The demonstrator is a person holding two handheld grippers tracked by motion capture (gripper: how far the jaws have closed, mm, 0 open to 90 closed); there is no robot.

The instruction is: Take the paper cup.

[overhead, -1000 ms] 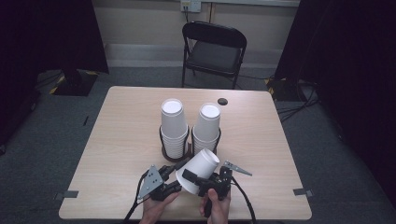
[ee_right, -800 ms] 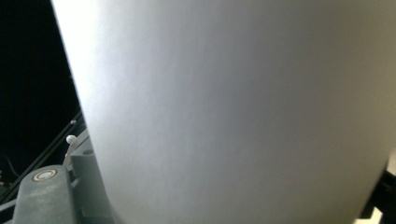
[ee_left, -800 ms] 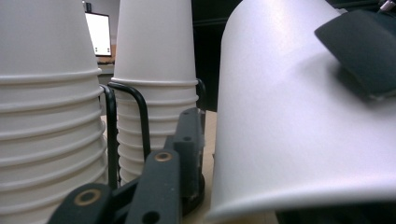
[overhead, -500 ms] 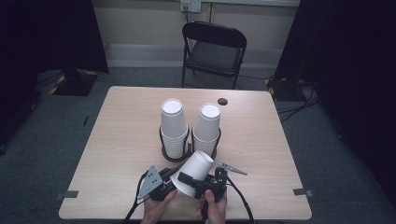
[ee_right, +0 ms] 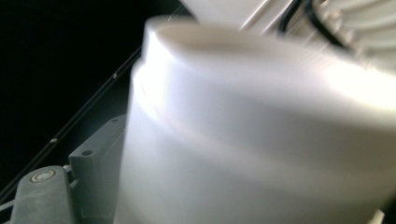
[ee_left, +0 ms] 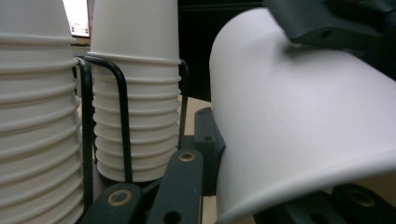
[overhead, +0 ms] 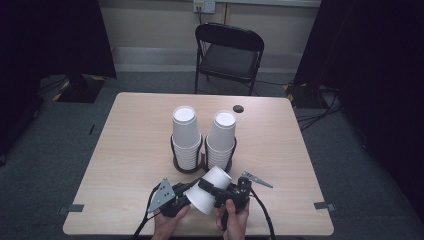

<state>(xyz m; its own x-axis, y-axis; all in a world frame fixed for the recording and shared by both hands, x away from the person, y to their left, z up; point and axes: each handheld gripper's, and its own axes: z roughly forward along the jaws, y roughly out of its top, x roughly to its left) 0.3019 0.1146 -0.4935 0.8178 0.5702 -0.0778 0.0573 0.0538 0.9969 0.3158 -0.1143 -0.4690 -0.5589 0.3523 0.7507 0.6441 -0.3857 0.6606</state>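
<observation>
1. Cup point(overhead: 208, 190), white paper, is lying tilted on its side near the bench point(overhead: 125, 150) front edge, base pointing toward the stacks, open mouth toward the person.
2. Left hand-held gripper point(overhead: 181, 196) is sitting at the cup's rim side; its jaws are flanking the cup wall in the left gripper view point(ee_left: 299, 126), pinching it.
3. Right hand-held gripper point(overhead: 214, 190) is pressing on the cup's upper wall point(ee_right: 261, 140); both jaws are closing on the cup.
4. Two cup stacks are standing upright in a black wire holder point(overhead: 187, 165): left stack point(overhead: 184, 135), right stack point(overhead: 221, 139), just beyond the held cup.
5. Folding chair point(overhead: 227, 52) is standing behind the bench; a small dark disc point(overhead: 238, 108) is resting near the far edge.
</observation>
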